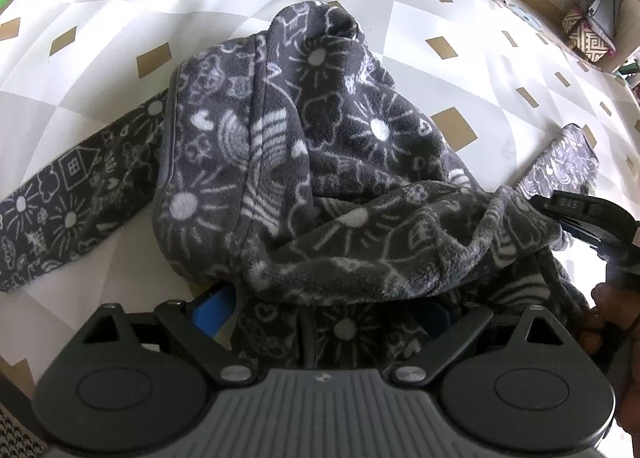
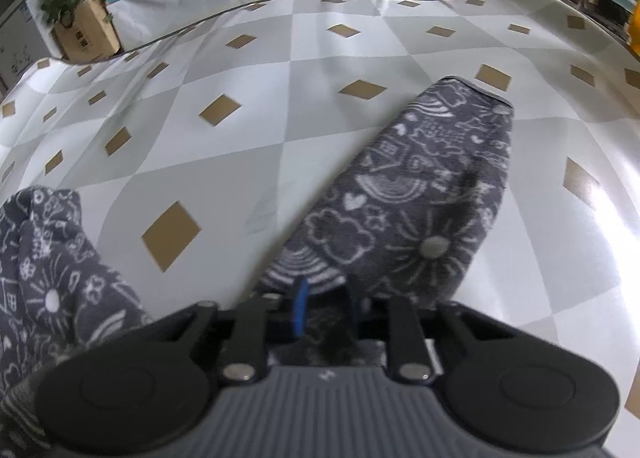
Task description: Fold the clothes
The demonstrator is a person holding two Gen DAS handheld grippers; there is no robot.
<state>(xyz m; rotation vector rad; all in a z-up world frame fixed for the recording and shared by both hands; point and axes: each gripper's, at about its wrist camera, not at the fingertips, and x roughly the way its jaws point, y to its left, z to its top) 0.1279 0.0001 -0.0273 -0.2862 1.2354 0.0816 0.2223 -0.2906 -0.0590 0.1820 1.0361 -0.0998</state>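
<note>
On the checked floor mat (image 2: 280,129):
Left gripper (image 1: 320,310): jaws wide, fleece robe (image 1: 320,161) draped between; grip unclear.
Right gripper (image 2: 324,314): pinched narrow on sleeve (image 2: 420,193), ready to fold inward.

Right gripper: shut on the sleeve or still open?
Shut on it. The right gripper has its blue pads pinched close together over the grey fleece sleeve.

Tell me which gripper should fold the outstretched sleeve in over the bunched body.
Right. The right gripper is shut on the sleeve; the left gripper is among the bunched body.
</note>
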